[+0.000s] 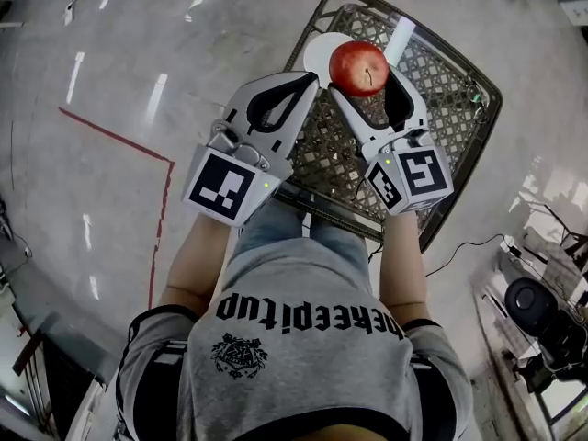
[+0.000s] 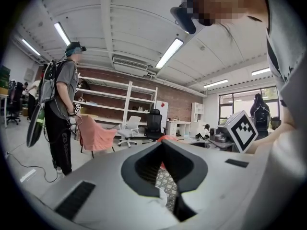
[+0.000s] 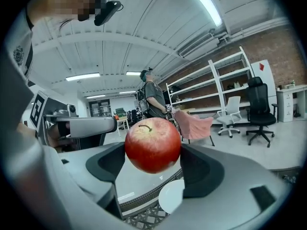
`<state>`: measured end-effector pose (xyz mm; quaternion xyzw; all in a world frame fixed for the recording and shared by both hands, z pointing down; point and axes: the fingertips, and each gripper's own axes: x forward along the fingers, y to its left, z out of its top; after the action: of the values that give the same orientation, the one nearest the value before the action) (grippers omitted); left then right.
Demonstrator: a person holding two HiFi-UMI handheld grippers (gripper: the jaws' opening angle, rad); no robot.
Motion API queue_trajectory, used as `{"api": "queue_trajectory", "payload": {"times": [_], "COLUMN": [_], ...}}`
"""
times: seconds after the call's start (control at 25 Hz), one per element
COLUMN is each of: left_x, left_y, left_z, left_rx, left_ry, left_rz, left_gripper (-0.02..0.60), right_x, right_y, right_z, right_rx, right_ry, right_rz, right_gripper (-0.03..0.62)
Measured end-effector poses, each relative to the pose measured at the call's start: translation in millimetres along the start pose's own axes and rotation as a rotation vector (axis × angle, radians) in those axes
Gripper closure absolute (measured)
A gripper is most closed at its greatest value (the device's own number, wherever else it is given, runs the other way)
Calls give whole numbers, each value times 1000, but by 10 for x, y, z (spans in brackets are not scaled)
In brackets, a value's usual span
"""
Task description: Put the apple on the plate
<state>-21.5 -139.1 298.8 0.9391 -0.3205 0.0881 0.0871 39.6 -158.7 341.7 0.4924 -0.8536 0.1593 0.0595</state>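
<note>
As the head view shows it: the round red apple is clamped in the right gripper above the dark wire-mesh table. The round white plate lies just left of it and looks bare, so the setting-down is left to do.
Left gripper view: the left gripper has its jaws together on nothing, with mesh showing through the gap.
Right gripper view: the jaws are parted to the apple's width and press its sides, the stem is up, and the plate lies below and beyond.

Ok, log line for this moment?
right claw: shut on apple | left claw: shut, empty | apple: above plate, not placed
</note>
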Motion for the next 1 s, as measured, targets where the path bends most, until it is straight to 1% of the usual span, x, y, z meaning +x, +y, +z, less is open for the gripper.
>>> {"api": "queue_trajectory", "payload": {"times": [0.16,0.44,0.8,1.0], "left_x": [38,195,250,313], "left_y": [97,263,438,500], "left_z": [-63,-235,-434,-490], "left_rx": [-15,-50,-72,-79], "left_ry": [3,24,54,56], "left_rz": [-19,-46,-65,-65], "left_gripper": [548,548,548,548], "right_x": [140,436,724,812], "right_y": [-25,-211,-349,-460], "right_z": [-120,-358,-715,-896], "right_rx": [5,5,22,26], "right_ry": [25,69,128,160], "right_rz": [-20,-55,-86,-99], "right_gripper": [221,221,221,221]}}
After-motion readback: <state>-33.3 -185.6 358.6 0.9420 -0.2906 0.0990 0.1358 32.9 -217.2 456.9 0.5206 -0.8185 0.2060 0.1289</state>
